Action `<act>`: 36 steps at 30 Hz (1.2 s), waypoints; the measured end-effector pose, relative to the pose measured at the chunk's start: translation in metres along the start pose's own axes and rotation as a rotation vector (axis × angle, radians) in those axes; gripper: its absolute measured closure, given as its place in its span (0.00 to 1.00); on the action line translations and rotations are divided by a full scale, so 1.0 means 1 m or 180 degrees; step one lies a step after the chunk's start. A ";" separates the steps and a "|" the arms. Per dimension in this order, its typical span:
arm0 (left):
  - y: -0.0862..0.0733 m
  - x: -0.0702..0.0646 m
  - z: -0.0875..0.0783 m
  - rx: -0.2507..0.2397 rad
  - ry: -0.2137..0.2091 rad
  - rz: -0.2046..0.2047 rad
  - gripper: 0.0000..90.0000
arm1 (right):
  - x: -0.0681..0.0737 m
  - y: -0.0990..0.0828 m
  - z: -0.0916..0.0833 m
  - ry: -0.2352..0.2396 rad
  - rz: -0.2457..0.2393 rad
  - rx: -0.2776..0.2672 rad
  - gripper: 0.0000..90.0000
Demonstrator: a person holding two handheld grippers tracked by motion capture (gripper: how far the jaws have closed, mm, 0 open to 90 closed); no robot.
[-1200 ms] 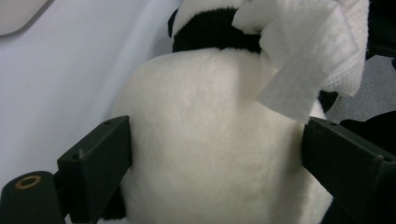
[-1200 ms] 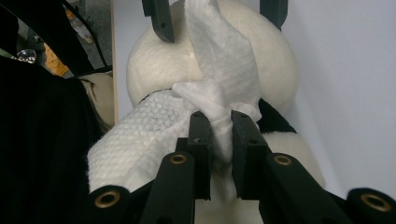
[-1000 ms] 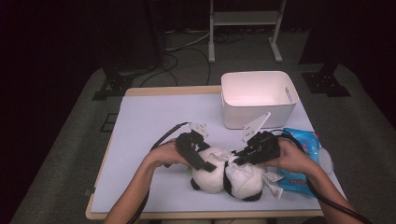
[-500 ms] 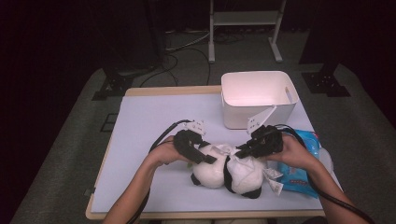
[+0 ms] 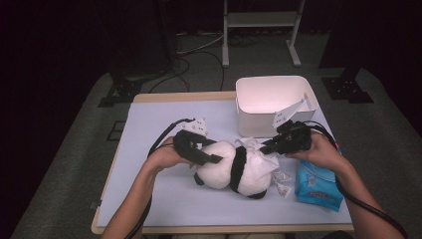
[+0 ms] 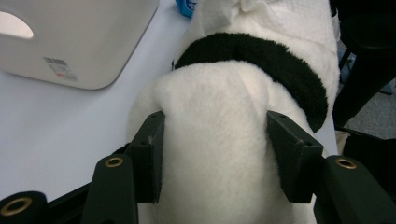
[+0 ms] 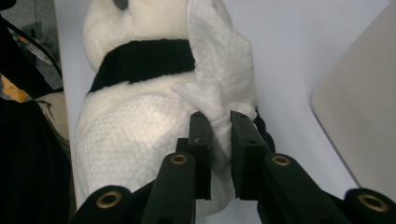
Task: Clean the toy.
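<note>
A: Panda plush [image 5: 234, 172] status?
B: Fluffy, round — on the lavender counter [image 5: 149, 129]. Left tongs [image 5: 211, 158] just closed, squeezing its white fur; right tongs [image 5: 266, 148] pinch the waffle-textured cloth [image 5: 259, 159] wrapped around it.

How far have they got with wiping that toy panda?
Done: a tissue lies over the toy panda. In hand: the left gripper clamps the panda's body; the right gripper pinches the tissue. Left: probably more wiping, then maybe the white bin.
</note>
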State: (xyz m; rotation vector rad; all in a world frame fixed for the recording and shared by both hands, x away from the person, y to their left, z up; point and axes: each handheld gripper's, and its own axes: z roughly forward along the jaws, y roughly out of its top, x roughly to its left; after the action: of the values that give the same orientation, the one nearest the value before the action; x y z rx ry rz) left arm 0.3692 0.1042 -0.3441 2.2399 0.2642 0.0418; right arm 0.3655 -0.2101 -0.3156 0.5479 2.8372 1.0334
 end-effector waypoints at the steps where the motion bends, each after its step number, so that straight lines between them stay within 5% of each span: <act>1: -0.002 0.000 0.001 0.0008 -0.0015 -0.0012 0.48 | -0.001 -0.001 0.001 0.0027 0.0032 -0.0013 0.88; 7: -0.026 -0.004 0.012 0.0082 -0.0139 -0.0241 0.45 | 0.006 0.002 0.022 0.0153 -0.0022 0.0043 0.88; 12: -0.041 -0.006 0.007 -0.0004 -0.0199 -0.0349 0.41 | 0.014 0.003 0.032 0.0244 -0.0100 0.0053 0.88; 21: -0.033 -0.001 0.005 0.0133 -0.0269 -0.0387 0.28 | 0.030 0.006 0.032 0.0183 -0.0242 0.0107 0.89; 36: -0.015 0.009 0.021 0.0301 -0.0459 -0.0369 0.15 | 0.034 0.004 0.032 0.0243 -0.0311 0.0051 0.89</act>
State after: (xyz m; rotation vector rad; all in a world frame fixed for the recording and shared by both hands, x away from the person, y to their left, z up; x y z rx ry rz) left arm 0.3777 0.0990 -0.3695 2.3041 0.3228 -0.1972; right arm 0.3409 -0.1757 -0.3356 0.3746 2.9072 1.0373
